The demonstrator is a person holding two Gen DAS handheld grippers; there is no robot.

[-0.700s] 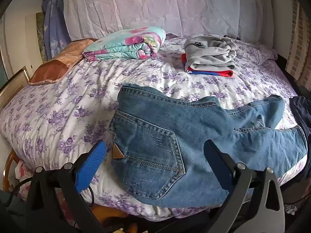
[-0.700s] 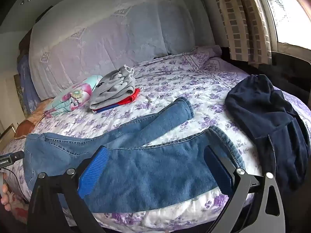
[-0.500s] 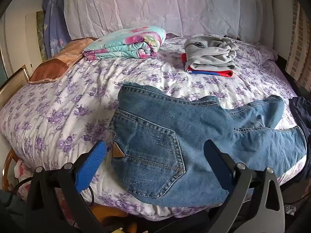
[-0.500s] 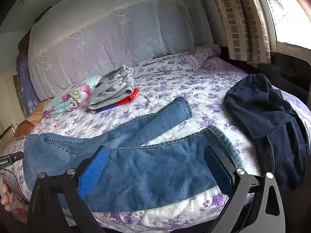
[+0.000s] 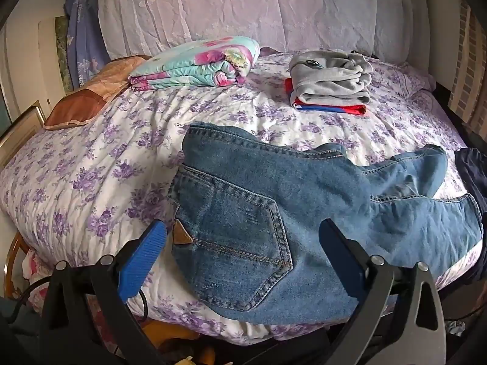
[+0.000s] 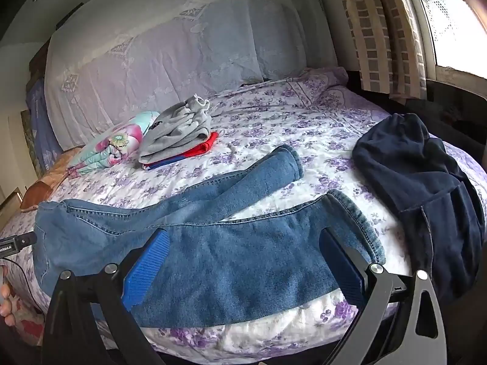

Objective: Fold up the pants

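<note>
Blue jeans point(image 5: 274, 213) lie spread on the bed, back pocket up, waist at the left, the two legs splayed apart toward the right. My left gripper point(image 5: 240, 243) is open and empty, hovering just above the seat and pocket near the bed's front edge. In the right wrist view the jeans point(image 6: 213, 249) show both legs, and my right gripper point(image 6: 243, 258) is open and empty over the near leg, close to its cuff point(image 6: 356, 219).
The bed has a purple floral cover point(image 5: 91, 182). A folded floral blanket point(image 5: 197, 60) and a folded grey and red clothes pile point(image 5: 328, 82) lie at the back. A dark navy garment point(image 6: 426, 188) lies at the bed's right side. A window and curtain point(image 6: 386, 30) stand right.
Both grippers have edged slightly closer over the jeans; the jeans have not moved and both grippers stay open.
</note>
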